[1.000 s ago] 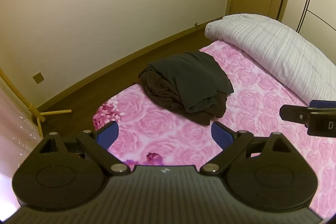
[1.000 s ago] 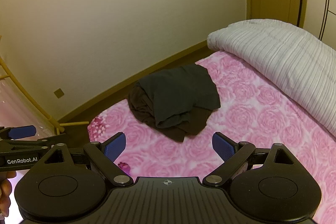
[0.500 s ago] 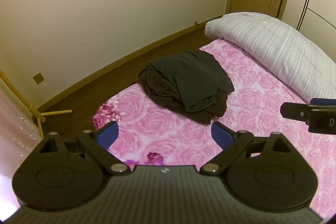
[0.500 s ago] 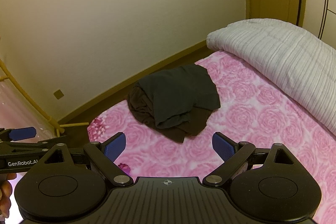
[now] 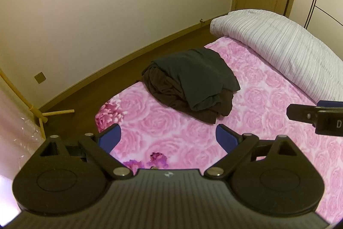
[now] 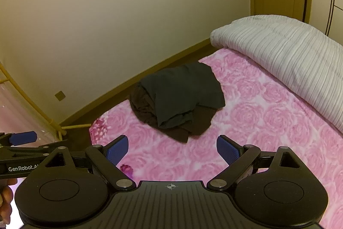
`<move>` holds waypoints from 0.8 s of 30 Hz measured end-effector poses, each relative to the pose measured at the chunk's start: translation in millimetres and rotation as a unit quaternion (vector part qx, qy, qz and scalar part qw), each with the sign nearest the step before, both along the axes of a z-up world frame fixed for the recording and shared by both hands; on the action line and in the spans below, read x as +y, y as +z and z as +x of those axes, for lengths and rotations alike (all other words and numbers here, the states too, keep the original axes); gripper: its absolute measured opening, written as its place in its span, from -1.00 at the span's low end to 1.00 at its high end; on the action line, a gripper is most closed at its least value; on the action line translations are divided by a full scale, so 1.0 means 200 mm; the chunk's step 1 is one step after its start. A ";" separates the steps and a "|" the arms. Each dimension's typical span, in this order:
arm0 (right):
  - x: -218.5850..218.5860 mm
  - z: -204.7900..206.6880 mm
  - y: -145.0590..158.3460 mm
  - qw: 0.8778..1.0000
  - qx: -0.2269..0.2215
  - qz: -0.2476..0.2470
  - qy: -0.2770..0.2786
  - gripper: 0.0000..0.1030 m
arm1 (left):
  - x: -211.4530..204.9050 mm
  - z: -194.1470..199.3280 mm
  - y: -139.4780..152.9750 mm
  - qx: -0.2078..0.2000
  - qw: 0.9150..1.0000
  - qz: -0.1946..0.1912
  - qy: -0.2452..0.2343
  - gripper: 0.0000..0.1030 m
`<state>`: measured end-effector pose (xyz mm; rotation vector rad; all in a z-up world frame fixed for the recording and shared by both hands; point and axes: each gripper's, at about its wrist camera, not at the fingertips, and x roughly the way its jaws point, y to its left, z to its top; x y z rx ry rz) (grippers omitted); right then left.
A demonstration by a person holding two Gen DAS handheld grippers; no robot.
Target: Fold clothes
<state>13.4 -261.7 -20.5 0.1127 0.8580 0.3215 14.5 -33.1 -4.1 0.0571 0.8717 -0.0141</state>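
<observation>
Still unfolded: dark clothes [image 5: 193, 83] heaped near the bed's [image 5: 268, 121] left edge, toward its near corner. Left claw [image 5: 168, 137] and right claw [image 6: 172, 149] both spread, empty, hovering well short, probably lining up a first grab.

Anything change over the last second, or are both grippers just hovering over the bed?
Almost nothing changed. The left gripper and right gripper stay open and empty above the pink floral bedsheet, with only slight camera drift. The dark clothes pile lies untouched, and the white quilt is unmoved.
</observation>
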 end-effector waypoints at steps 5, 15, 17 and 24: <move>-0.01 -0.01 -0.02 1.000 0.005 0.004 0.001 0.79 | -0.02 0.00 -0.01 0.003 1.000 0.006 0.001 0.82; -0.11 0.01 -0.06 1.000 0.014 0.007 0.005 0.79 | -0.12 -0.01 -0.04 0.010 1.000 0.013 0.004 0.81; -0.12 0.02 -0.07 1.000 0.015 0.009 0.008 0.79 | -0.14 -0.02 -0.04 0.011 1.000 0.016 0.005 0.82; -0.18 0.06 -0.12 0.999 0.022 0.019 0.020 0.79 | -0.20 -0.03 -0.07 0.015 0.999 0.029 0.003 0.82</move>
